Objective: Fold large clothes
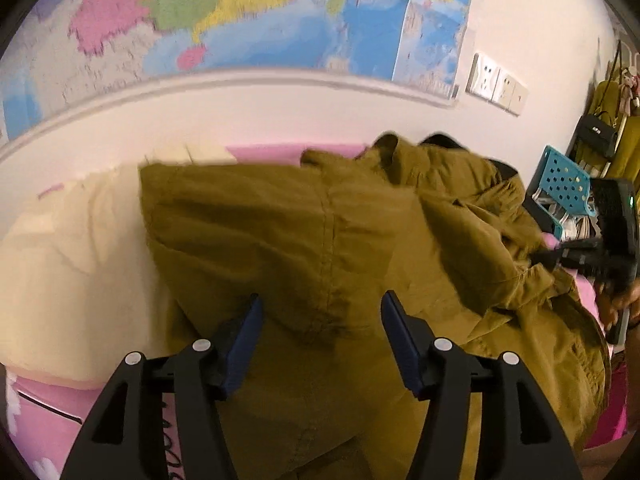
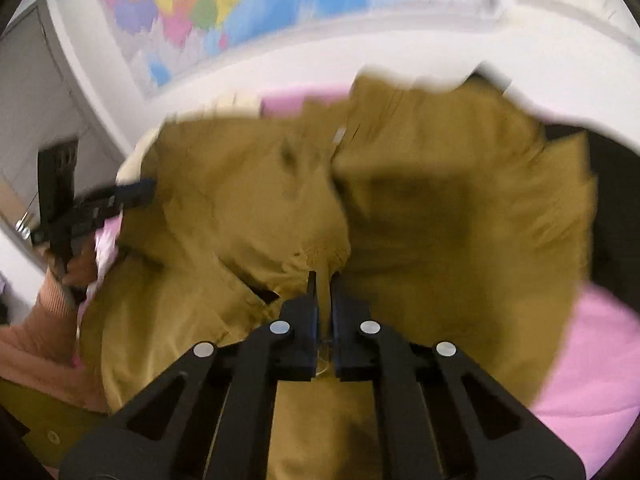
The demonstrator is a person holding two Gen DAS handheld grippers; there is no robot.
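Left wrist view, jacket: an olive-brown jacket [image 1: 320, 240] is lying crumpled across a pink bed cover [image 1: 44, 416], with a cream blanket [image 1: 72, 260] to its left and a map [image 1: 240, 20] hanging on the far wall.
Left wrist view, left gripper: the left gripper [image 1: 320, 332] is hovering over the near part of the cloth with its blue pads spread apart, pinching nothing.
Left wrist view, right gripper: the right gripper [image 1: 552, 258] is reaching in from the right edge, its tips sitting at a gathered cuff or hem.
Left wrist view, direction: the long axis is seeming to run from near right to far left, with a stitched seam running near to far down the middle panel; which end is the collar I cannot tell.
Right wrist view, right gripper: the right gripper [image 2: 323, 288] is clamping shut on a thin pleat of the jacket [image 2: 440, 208], with cloth puckering at the tips.
Right wrist view, left gripper: the left gripper [image 2: 136, 192] is sitting at the left edge of the jacket, held by a hand [image 2: 76, 268].
Right wrist view, handling: the fabric is looking soft, floppy and fairly light, likely sagging wherever unsupported; it is blurring here.
Right wrist view, hold: seams, hem edges and corners are looking like the best places to pinch, since loose middle cloth would bunch.
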